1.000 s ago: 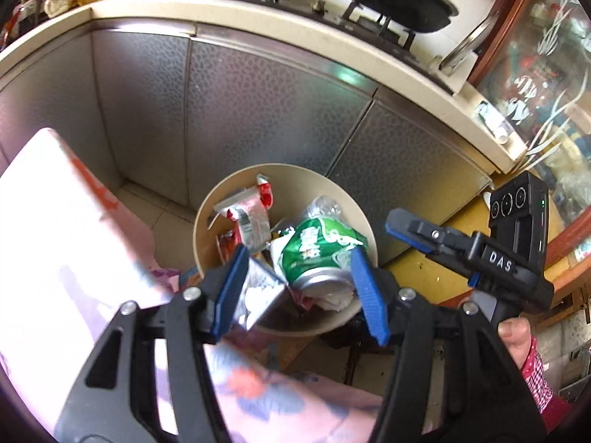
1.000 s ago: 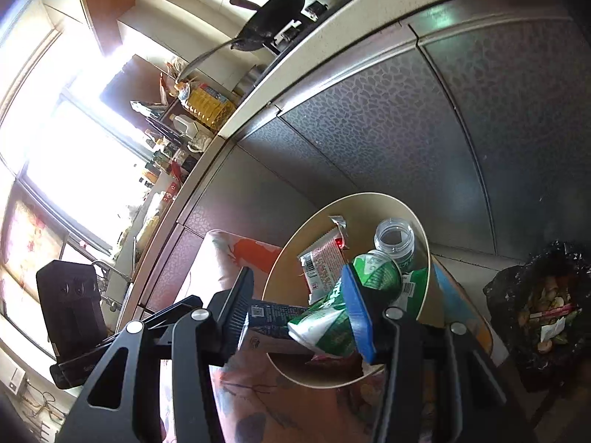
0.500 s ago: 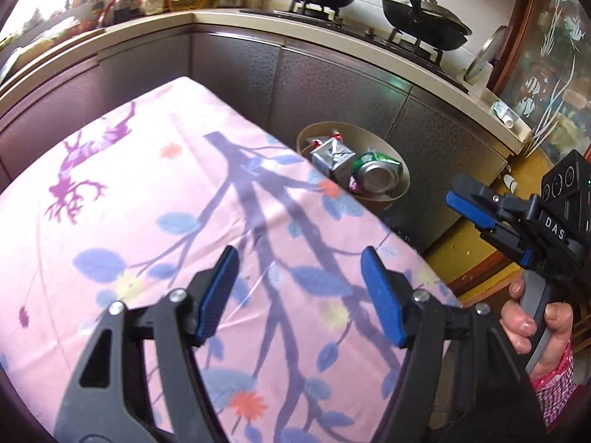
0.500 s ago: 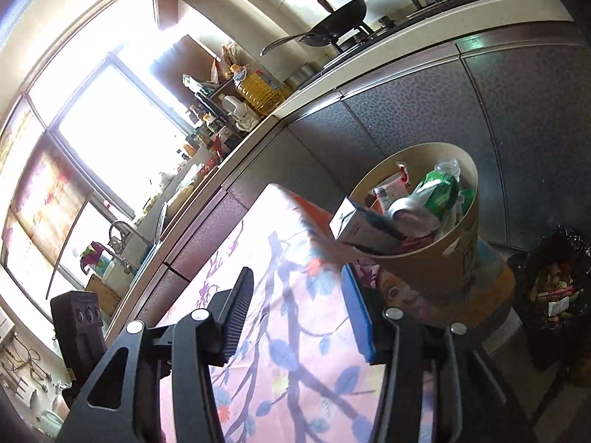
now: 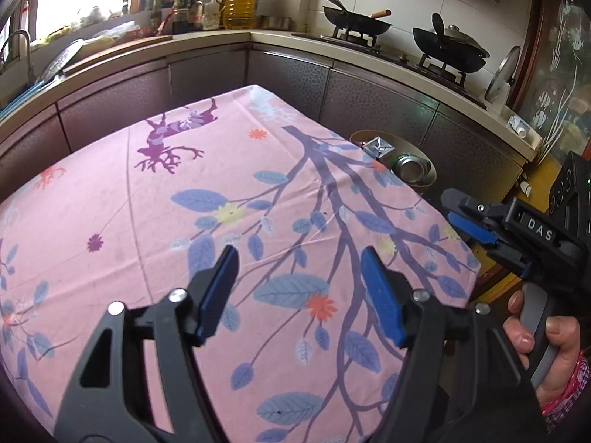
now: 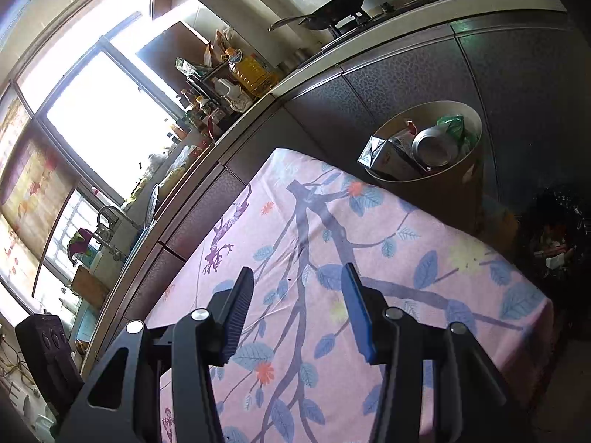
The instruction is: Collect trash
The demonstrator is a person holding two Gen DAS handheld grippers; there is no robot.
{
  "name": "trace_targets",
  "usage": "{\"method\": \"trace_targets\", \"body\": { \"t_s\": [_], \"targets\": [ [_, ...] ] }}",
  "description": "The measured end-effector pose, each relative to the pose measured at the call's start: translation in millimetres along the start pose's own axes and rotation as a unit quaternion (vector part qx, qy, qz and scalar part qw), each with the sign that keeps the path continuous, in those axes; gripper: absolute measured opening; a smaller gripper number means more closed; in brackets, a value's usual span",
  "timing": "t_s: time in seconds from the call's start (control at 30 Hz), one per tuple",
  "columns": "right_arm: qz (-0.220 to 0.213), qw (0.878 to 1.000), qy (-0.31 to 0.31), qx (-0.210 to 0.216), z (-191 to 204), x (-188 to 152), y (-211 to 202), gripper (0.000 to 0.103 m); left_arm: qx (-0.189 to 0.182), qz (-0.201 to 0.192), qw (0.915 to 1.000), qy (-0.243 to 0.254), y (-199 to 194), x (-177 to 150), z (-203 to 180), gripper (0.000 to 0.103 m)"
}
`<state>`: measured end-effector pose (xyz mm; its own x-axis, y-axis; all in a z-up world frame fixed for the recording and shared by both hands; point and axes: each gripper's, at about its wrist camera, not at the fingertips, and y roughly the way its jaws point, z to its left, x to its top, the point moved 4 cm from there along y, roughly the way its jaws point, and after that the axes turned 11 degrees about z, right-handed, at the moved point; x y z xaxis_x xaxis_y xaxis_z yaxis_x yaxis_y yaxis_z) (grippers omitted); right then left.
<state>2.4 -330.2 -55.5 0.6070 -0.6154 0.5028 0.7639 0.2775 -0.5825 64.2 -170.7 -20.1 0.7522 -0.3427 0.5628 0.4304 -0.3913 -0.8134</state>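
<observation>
Both pairs of tongs are held above a tabletop (image 5: 155, 199) covered by a pink cloth printed with blue leaves and purple branches. The left tongs (image 5: 297, 295), black with blue pads, are seen spread wide with nothing between the pads. The right tongs (image 6: 295, 310) are likewise parted and carry nothing; in the left wrist view they (image 5: 476, 221) are seen from the side at the right edge, gripped by the person's right hand (image 5: 543, 343), and from that angle their opening cannot be judged well. The trash is gathered in a round tan bin (image 6: 469, 170) that stands just beyond the far edge of the tabletop, against the dark metal cabinet fronts (image 6: 406, 74). Inside the bin, a crushed green drink can (image 6: 434, 144) is shown with its silver base upward, a grey and white folded-top carton (image 6: 384, 155) leans at the rim beside it, and a crumpled green wrapper (image 6: 452, 125) lies behind them; whatever lies deeper is hidden. In the left wrist view the same bin (image 5: 424, 155) is partly hidden by the cloth's edge, with the can (image 5: 410, 164) and carton (image 5: 377, 146) visible. A black bag of scraps (image 6: 554, 247) sits on the floor, apart from the bin. Two black woks (image 5: 448, 46) rest on the stove.
</observation>
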Motion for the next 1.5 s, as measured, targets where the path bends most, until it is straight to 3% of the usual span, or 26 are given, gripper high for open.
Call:
{"method": "trace_targets", "body": {
  "t_s": [0.1, 0.37, 0.83, 1.17, 1.5],
  "targets": [
    [-0.009, 1.000, -0.004, -0.003, 6.0, -1.9, -6.5, 0.047, -0.002, -0.003, 1.0000, 0.002, -3.8, -5.2, -1.7, 0.071],
    [-0.005, 1.000, -0.008, -0.004, 12.8, -8.4, -9.0, 0.047, 0.003, -0.017, 0.9999, 0.002, -16.4, -9.3, -0.4, 0.072],
    [0.003, 1.000, 0.001, -0.008, 7.5, -11.5, -4.9, 0.047, 0.026, -0.029, 0.9992, 0.009, -23.5, -8.6, -2.1, 0.096],
    [0.007, 1.000, 0.010, -0.010, 2.9, -12.0, -1.6, 0.047, 0.028, -0.022, 0.9994, 0.000, -21.7, -7.2, 4.0, 0.097],
    [0.006, 1.000, 0.002, -0.014, 10.6, -15.1, -4.3, 0.047, 0.069, -0.021, 0.9974, -0.008, -19.8, -5.8, 14.8, 0.097]
  ]
}}
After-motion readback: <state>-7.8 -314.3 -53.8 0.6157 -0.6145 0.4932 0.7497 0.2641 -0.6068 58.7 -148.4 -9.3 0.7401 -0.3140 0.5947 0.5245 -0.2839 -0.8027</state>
